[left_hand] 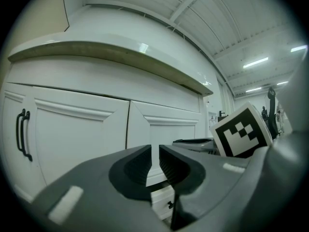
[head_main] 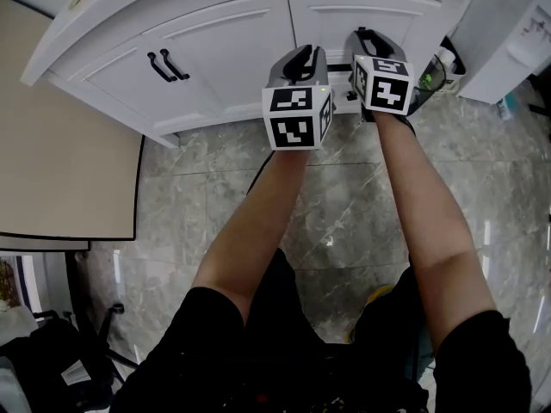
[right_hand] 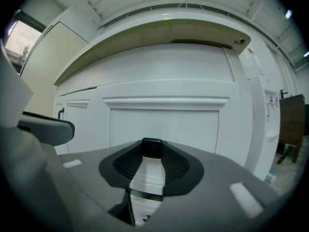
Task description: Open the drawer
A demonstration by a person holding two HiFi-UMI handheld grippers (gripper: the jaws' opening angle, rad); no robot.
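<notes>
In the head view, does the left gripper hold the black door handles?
No, the left gripper hangs well to the right of the black door handles, touching neither.

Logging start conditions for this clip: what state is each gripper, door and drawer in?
left gripper: jaws a narrow slit apart, empty.
right gripper: jaw tips together, nothing held.
cabinet doors: shut.
drawer: dark gap above its front; shut or ajar, cannot tell.
</notes>
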